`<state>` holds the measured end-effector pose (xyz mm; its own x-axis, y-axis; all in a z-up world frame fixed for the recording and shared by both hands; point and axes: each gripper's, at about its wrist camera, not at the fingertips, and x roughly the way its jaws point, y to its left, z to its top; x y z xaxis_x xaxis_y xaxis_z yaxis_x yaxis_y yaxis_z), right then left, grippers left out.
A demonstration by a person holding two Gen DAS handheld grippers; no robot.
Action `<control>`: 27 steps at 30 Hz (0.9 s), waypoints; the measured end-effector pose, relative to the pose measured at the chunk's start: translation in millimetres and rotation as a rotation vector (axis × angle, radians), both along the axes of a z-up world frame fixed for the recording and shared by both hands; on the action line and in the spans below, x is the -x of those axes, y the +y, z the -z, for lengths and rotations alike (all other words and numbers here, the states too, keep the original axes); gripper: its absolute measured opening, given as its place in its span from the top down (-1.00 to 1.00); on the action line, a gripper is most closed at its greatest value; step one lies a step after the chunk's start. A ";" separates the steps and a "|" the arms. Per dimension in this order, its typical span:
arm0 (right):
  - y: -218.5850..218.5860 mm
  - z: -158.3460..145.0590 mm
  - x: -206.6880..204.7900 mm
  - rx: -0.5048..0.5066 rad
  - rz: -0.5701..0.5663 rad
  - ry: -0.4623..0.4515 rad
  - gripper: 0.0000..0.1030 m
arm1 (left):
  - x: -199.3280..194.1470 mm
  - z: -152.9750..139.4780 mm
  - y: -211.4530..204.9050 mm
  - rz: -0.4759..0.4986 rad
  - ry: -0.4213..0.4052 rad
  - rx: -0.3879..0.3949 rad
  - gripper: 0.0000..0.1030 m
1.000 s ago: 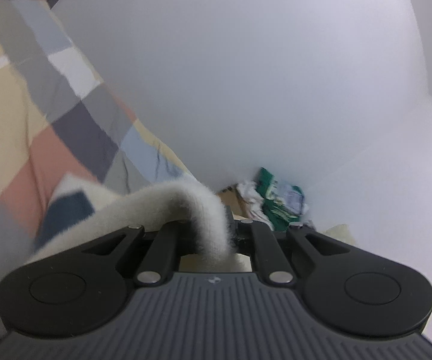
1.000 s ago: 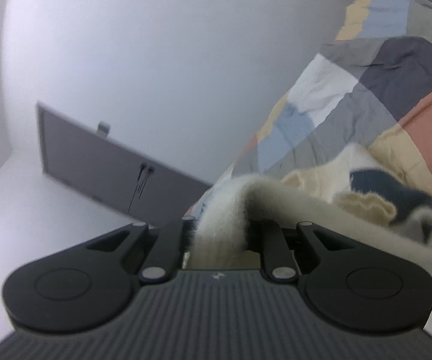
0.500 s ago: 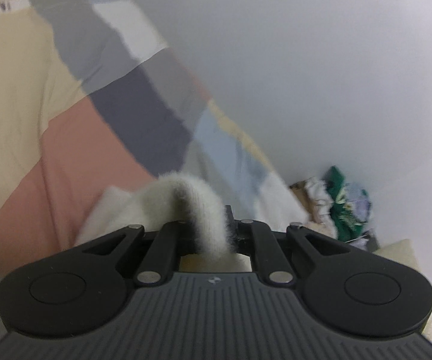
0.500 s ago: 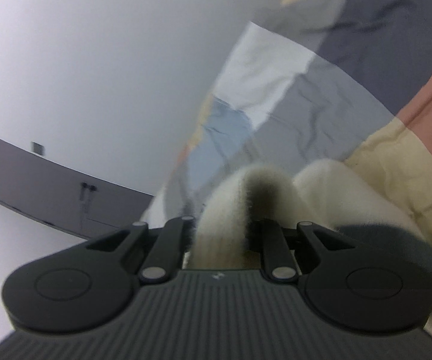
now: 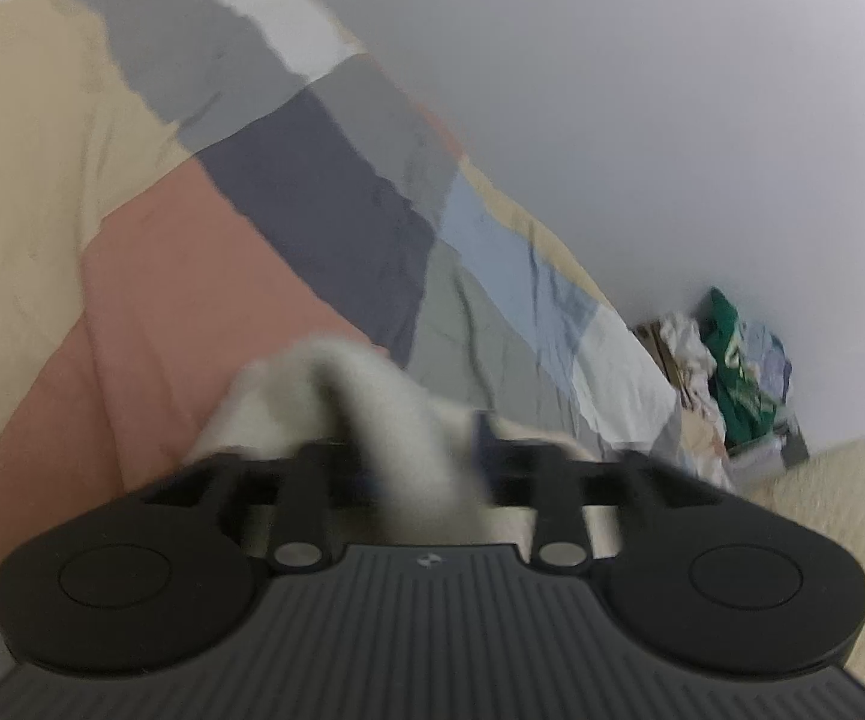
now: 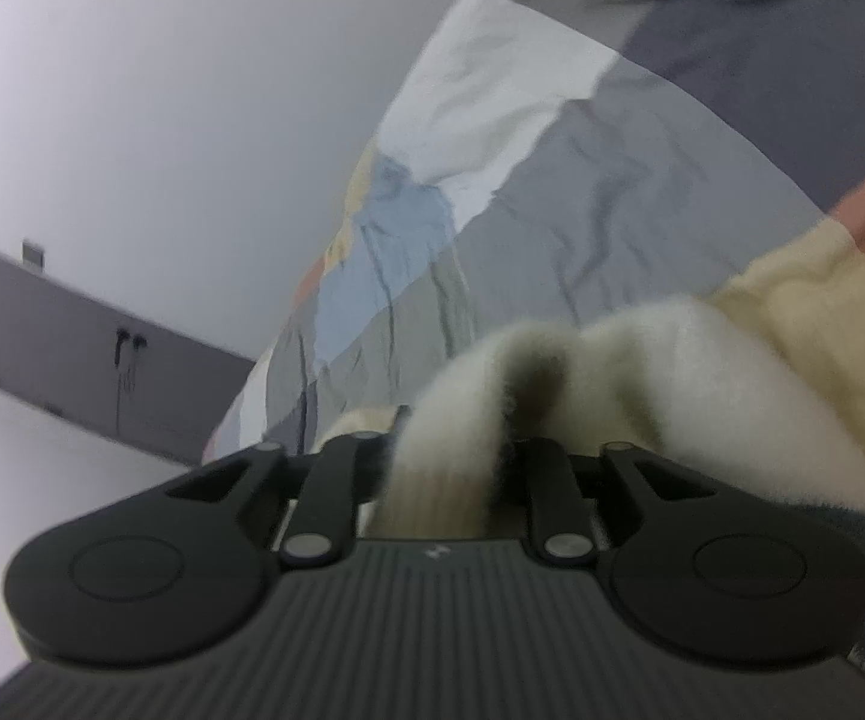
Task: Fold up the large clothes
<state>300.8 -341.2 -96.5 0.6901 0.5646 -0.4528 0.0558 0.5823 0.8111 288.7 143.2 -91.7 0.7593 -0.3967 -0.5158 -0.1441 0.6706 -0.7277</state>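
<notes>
A fuzzy cream garment with dark blue patches (image 5: pixel 366 414) lies bunched on the patchwork bedspread (image 5: pixel 192 276). My left gripper (image 5: pixel 426 480) is shut on a fold of it, which arches up over the fingers and hides the tips. In the right wrist view the same cream garment (image 6: pixel 642 384) bulges over my right gripper (image 6: pixel 450 474), which is shut on another fold. Both grippers sit low over the bed. The right view shows the bedspread (image 6: pixel 552 180) beyond the cloth.
A pile of mixed clothes, one green (image 5: pixel 726 360), sits in the corner past the bed's far end. A white wall (image 5: pixel 672 90) runs along the bed. A grey cabinet or door (image 6: pixel 72 354) stands beyond the bed in the right view.
Both grippers have swung down toward the bed with the garment held. The wall fills less of each view and the bedspread fills more. The left view is now motion blurred.
</notes>
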 end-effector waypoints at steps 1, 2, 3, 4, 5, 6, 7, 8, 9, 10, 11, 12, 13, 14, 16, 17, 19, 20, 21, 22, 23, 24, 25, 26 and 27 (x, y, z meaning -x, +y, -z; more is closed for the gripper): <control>2.0 -4.3 2.6 -0.004 -0.019 -0.027 -0.22 | 4.5 -5.6 -3.0 0.000 -0.014 -0.020 -0.42; 3.8 -9.3 6.3 -0.006 -0.034 -0.055 -0.50 | 10.0 -12.3 -6.5 0.001 -0.030 -0.039 -0.46; 5.9 -14.5 10.2 -0.001 -0.047 -0.075 -0.56 | 14.7 -18.3 -9.9 0.007 -0.041 -0.064 -0.46; 8.7 -20.3 14.6 0.012 -0.065 -0.089 -0.56 | 18.7 -24.0 -13.8 0.017 -0.050 -0.093 -0.46; 11.3 -25.4 18.8 0.028 -0.084 -0.097 -0.56 | 23.3 -29.2 -17.0 0.030 -0.063 -0.118 -0.46; 14.0 -29.9 23.3 0.047 -0.096 -0.107 -0.56 | 27.8 -33.5 -20.0 0.033 -0.070 -0.147 -0.46; 16.4 -34.2 28.9 0.068 -0.100 -0.118 -0.56 | 32.9 -38.0 -22.1 0.037 -0.076 -0.173 -0.46; 19.2 -37.6 33.6 0.089 -0.103 -0.124 -0.57 | 37.1 -41.2 -24.4 0.040 -0.078 -0.202 -0.46; 21.4 -40.7 38.8 0.109 -0.108 -0.131 -0.57 | 41.7 -43.7 -25.8 0.039 -0.078 -0.230 -0.46; 23.3 -43.2 44.0 0.131 -0.112 -0.137 -0.57 | 45.5 -45.6 -27.9 0.038 -0.074 -0.266 -0.46; 24.8 -45.4 48.6 0.157 -0.113 -0.141 -0.57 | 48.5 -46.5 -29.9 0.039 -0.067 -0.303 -0.46; 26.0 -47.2 52.7 0.186 -0.113 -0.143 -0.57 | 51.4 -46.8 -32.2 0.040 -0.058 -0.341 -0.46; 27.4 -49.3 56.5 0.226 -0.109 -0.143 -0.57 | 54.1 -46.8 -34.3 0.041 -0.048 -0.378 -0.46; 27.3 -49.5 58.1 0.258 -0.104 -0.144 -0.57 | 56.1 -46.2 -36.7 0.041 -0.038 -0.419 -0.46; 28.3 -52.4 60.5 0.337 -0.085 -0.157 -0.56 | 57.9 -44.1 -40.5 0.039 -0.025 -0.505 -0.46; 28.8 -52.4 59.7 0.368 -0.071 -0.163 -0.55 | 57.9 -42.8 -41.9 0.036 -0.015 -0.539 -0.46; 29.3 -53.4 56.0 0.427 -0.048 -0.174 -0.54 | 56.0 -38.1 -41.6 0.028 0.006 -0.583 -0.46; 29.9 -53.8 53.7 0.460 -0.040 -0.179 -0.47 | 54.5 -35.2 -40.7 0.023 0.013 -0.595 -0.46; 30.7 -54.3 52.3 0.496 -0.035 -0.187 -0.35 | 52.4 -31.6 -39.2 0.018 0.024 -0.604 -0.45; 32.6 -54.0 50.2 0.536 -0.034 -0.193 -0.31 | 50.0 -28.1 -36.9 0.011 0.040 -0.602 -0.45; 34.5 -53.1 47.9 0.571 -0.036 -0.194 -0.24 | 47.2 -24.6 -33.7 0.004 0.056 -0.587 -0.45; 35.6 -51.7 45.8 0.597 -0.039 -0.192 -0.23 | 44.5 -20.7 -29.4 -0.002 0.070 -0.561 -0.45; 37.3 -49.6 42.9 0.616 -0.042 -0.191 -0.23 | 42.1 -17.8 -26.9 -0.008 0.080 -0.541 -0.45; 38.7 -47.4 41.2 0.631 -0.047 -0.192 -0.23 | 39.6 -14.8 -23.1 -0.014 0.089 -0.520 -0.44; 41.5 -44.8 38.9 0.649 -0.056 -0.191 -0.23 | 36.8 -12.3 -20.8 -0.018 0.096 -0.506 -0.43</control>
